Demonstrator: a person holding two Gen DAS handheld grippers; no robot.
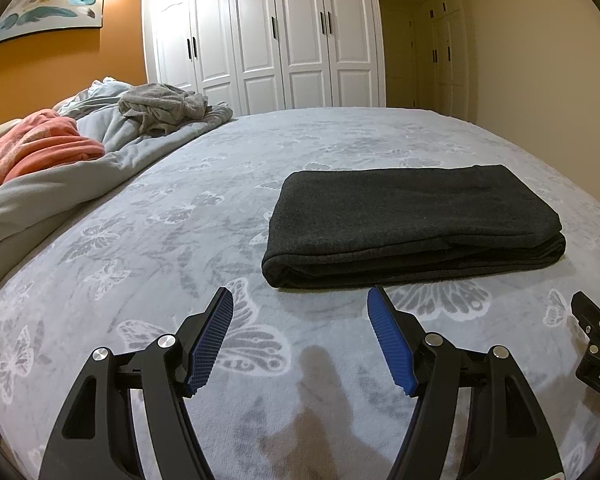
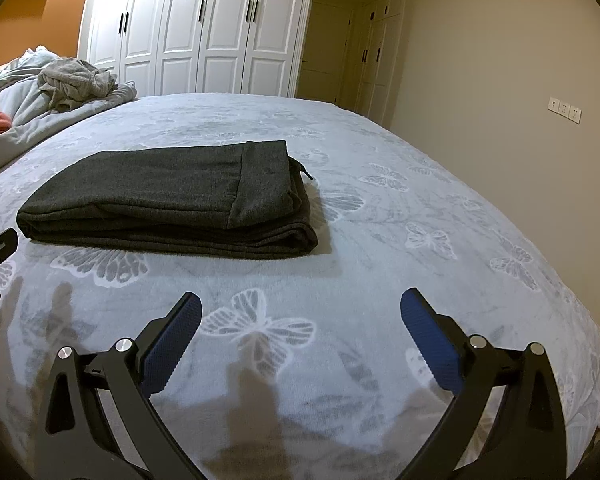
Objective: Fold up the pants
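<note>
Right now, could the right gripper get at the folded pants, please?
Probably yes: the right gripper is open, and only bare bedspread lies between it and the pants.

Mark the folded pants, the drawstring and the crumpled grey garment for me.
folded pants (image 1: 412, 216), left wrist view, middle of the top layer.
drawstring (image 2: 306, 173), right wrist view, dark end poking out at the waistband.
crumpled grey garment (image 1: 164, 106), left wrist view, centre of the heap.
</note>
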